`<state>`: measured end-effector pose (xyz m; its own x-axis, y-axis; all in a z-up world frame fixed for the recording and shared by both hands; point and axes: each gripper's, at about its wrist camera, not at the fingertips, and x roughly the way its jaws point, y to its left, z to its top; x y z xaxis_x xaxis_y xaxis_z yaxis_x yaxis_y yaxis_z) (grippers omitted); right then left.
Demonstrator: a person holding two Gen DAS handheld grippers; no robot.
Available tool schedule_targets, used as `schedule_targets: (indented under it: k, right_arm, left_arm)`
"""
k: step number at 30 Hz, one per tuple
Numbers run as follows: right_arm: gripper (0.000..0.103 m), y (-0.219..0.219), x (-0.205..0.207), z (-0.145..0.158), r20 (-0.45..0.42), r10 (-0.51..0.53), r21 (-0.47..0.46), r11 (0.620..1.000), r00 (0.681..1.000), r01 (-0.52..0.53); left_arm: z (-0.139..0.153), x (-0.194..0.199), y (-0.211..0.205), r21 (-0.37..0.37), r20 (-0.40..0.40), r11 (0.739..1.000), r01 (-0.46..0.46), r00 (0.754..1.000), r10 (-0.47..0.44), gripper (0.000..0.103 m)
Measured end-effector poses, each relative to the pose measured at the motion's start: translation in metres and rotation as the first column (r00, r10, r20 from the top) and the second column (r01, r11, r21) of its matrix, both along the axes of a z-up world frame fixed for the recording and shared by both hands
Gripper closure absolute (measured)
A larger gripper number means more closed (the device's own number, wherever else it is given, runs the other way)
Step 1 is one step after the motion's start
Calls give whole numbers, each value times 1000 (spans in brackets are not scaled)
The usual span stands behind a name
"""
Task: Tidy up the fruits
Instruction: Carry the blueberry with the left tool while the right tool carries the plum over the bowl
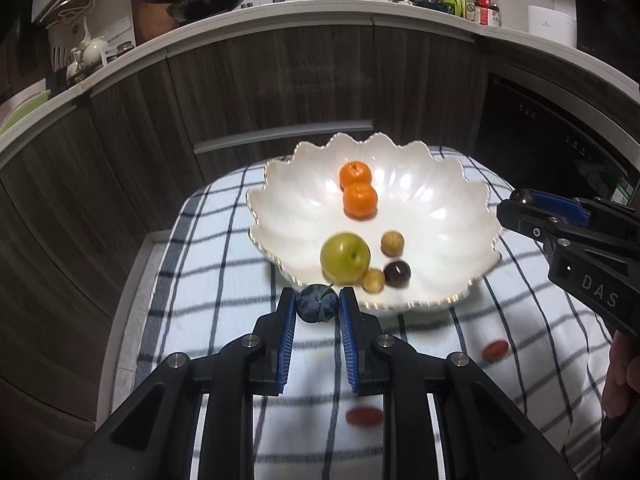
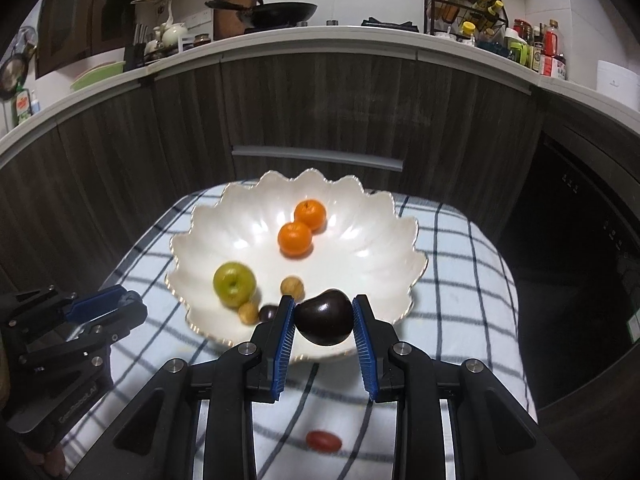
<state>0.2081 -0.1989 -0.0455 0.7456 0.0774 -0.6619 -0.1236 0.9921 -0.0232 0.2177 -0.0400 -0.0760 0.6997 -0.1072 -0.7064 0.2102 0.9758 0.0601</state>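
Glossy dark fruit (image 2: 325, 322) in right gripper (image 2: 324, 312) near scalloped bowl (image 2: 208, 216)

Checked cloth (image 1: 224, 280), white w/ dark grid lines, fills centre & lower frame. Behind it, dark wood-grain cabinet fronts (image 2: 320, 112) w/ a grey handle bar (image 2: 316, 158) mid-frame. White countertop (image 2: 360, 40) arcs across the top. On it: black wok (image 2: 280, 12) top centre, spice rack (image 2: 464, 8) & sauce bottles (image 2: 548, 52) upper right, white teapot (image 2: 174, 32) upper left. Dark appliance (image 2: 580, 260) at right edge.
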Motion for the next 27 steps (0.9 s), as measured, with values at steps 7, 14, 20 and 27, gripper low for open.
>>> schedule_targets:
  k: [7, 14, 20, 27]
  right_arm:
    - [72, -4, 22, 5, 11, -35, 4, 999, 999, 35]
    - [72, -11, 45, 4, 5, -70, -3, 998, 998, 70]
    - [72, -17, 64, -3, -17, -105, -8, 994, 994, 105]
    - [72, -21, 83, -16, -50, -133, -26, 991, 990, 132]
  left_arm:
    - [6, 29, 1, -4, 9, 1000, -28, 1000, 28, 80]
    - [4, 58, 0, -8, 4, 999, -43, 999, 43, 80]
    - [0, 83, 0, 2, 2, 999, -55, 999, 55, 80]
    - [-10, 105, -2, 20, -15, 998, -62, 998, 62, 80]
